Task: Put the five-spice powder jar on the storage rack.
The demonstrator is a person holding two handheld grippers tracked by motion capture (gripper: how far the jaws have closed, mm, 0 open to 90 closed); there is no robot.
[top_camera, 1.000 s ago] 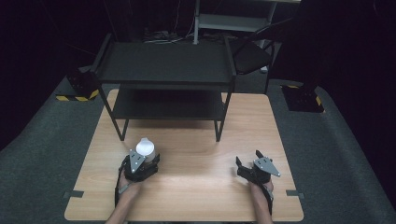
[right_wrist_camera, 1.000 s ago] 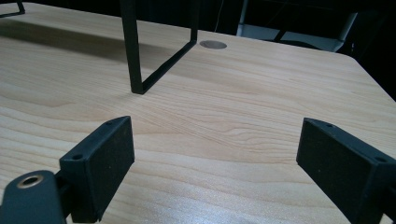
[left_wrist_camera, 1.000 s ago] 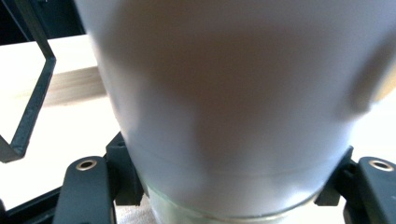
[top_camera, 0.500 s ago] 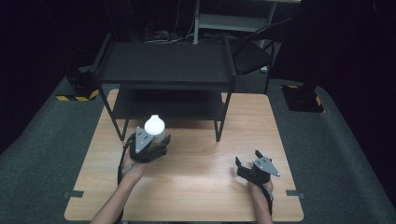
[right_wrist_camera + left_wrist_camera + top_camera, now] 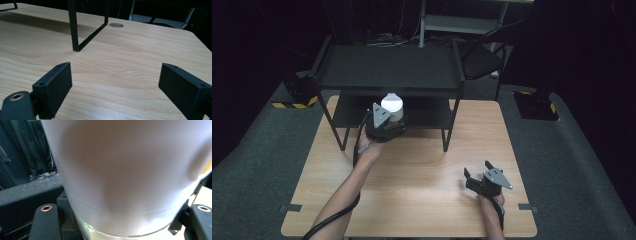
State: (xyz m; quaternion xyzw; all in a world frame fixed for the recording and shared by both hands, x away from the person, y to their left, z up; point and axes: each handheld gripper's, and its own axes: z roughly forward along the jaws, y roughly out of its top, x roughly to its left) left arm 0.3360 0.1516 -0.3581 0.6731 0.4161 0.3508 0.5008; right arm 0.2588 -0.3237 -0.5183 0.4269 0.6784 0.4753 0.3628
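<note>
White cup (image 5: 391,106) in left gripper (image 5: 384,121)

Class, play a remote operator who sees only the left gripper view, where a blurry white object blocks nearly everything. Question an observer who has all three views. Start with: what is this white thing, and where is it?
Observer: In the high view it is a white rounded cup-like object held in the left gripper, at the front edge of the black metal two-tier shelf.
Operator: Is it resting on anything?
Observer: I cannot tell; it sits level with the gap between the shelf's tiers.
Operator: Where is the other gripper?
Observer: The right gripper is low over the light wooden table, near its front right corner.
Operator: Is it holding something?
Observer: No; the right gripper view shows its jaws wide apart over bare wood.
</note>
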